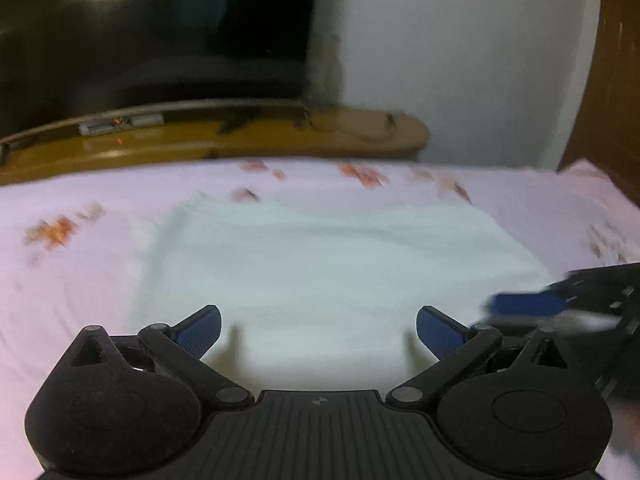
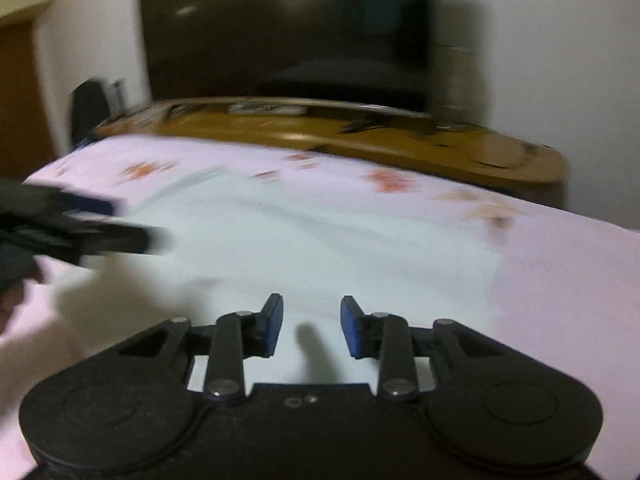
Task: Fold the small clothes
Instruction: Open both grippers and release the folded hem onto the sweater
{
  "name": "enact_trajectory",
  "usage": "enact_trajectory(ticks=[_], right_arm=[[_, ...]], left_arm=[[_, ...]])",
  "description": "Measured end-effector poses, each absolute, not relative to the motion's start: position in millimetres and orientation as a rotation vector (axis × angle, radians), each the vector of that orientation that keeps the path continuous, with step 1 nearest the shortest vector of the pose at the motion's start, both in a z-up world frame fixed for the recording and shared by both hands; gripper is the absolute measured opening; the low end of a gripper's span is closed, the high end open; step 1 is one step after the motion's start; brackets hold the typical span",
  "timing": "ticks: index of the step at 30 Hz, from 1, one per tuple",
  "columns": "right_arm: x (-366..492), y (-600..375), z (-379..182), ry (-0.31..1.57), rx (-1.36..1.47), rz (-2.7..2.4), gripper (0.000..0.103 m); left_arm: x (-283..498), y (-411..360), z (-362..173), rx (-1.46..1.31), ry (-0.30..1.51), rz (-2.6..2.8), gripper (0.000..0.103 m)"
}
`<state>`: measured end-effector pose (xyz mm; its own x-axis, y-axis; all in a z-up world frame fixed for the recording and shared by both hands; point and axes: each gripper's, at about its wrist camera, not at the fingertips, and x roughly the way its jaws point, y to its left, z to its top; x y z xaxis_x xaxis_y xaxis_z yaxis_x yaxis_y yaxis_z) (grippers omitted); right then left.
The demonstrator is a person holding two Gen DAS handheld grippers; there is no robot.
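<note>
White cloth (image 1: 320, 264) lay flat on the pink sheet (image 1: 80, 280), straight ahead of the left gripper (image 1: 319, 330), jaws wide, empty | right wrist: right gripper (image 2: 312, 328) over its near edge, half-open, empty, seemingly nearer.

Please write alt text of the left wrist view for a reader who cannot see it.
The open left gripper hangs over a pale white cloth lying flat on a pink floral bedsheet. The right gripper enters, blurred, from the right edge, at the cloth's right side. Behind stand a wooden stand and a dark television.
</note>
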<state>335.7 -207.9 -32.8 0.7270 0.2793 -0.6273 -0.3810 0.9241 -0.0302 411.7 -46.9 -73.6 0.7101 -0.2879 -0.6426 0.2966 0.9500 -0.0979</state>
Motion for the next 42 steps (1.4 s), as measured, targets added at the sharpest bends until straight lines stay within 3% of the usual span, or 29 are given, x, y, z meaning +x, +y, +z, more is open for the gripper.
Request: enact_trajectory(ticks=[4, 10, 15, 21, 29, 36, 39, 42], right_arm=[[325.7, -193.7, -63.5, 0.758, -0.221, 0.347, 0.034], [275.0, -272.9, -56.2, 0.753, -0.129, 0.212, 0.033], [259.1, -256.0, -39.2, 0.687, -0.024, 0.221, 0.034], [254.3, -201.0, -50.4, 0.678, -0.056, 0.254, 0.031], [249.0, -244.9, -61.1, 0.737, -0.099, 0.213, 0.030], [224.6, -249.8, -44.7, 0.667, -0.094, 0.193, 0.033], [238.1, -254.2, -68.5, 0.734, -0.074, 0.174, 0.031], [240.4, -254.1, -57.5, 0.761, -0.070, 0.165, 0.031]], left_arm=[[395.0, -40.6, -106.8, 0.141, 0.786, -0.269, 0.103], [361.7, 24.0, -92.9, 0.056, 0.775, -0.161, 0.103], [355.6, -14.7, -74.3, -0.101, 0.688, -0.125, 0.103], [342.4, -83.6, -113.4, 0.108, 0.758, -0.119, 0.103], [325.7, -24.8, -113.6, 0.030, 0.715, -0.105, 0.103], [331.7, -24.0, -117.2, 0.033, 0.729, -0.076, 0.103], [328.5, -23.2, -112.4, 0.035, 0.727, -0.075, 0.103], [318.7, -14.2, -102.7, -0.007, 0.735, -0.045, 0.103]])
